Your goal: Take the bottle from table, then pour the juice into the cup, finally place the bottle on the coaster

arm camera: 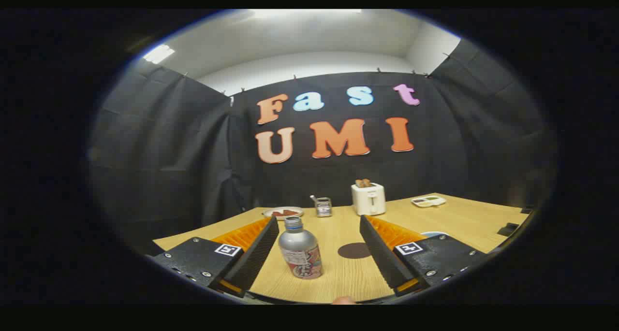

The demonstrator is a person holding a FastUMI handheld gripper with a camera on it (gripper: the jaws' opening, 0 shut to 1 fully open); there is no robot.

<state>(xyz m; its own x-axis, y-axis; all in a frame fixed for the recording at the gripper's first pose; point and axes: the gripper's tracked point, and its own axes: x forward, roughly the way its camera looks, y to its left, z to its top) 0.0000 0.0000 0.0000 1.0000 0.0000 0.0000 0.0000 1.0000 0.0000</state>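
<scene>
Black two-finger gripper (319, 244) spread wide, nothing clamped; silver metal bottle with grey screw cap and printed label (300, 249) upright on the light wooden table (459, 220), between the fingers, nearer the left one, untouched; dark round coaster (354, 250) just beside it; white toaster (368, 198) well beyond.

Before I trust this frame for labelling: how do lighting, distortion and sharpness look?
Gripper view: even overhead light, no harsh glare; fisheye bends the table edge; bottle between the open gripper fingers is fairly sharp, its label soft; coaster shows clearly; toaster beyond is small and soft.
</scene>
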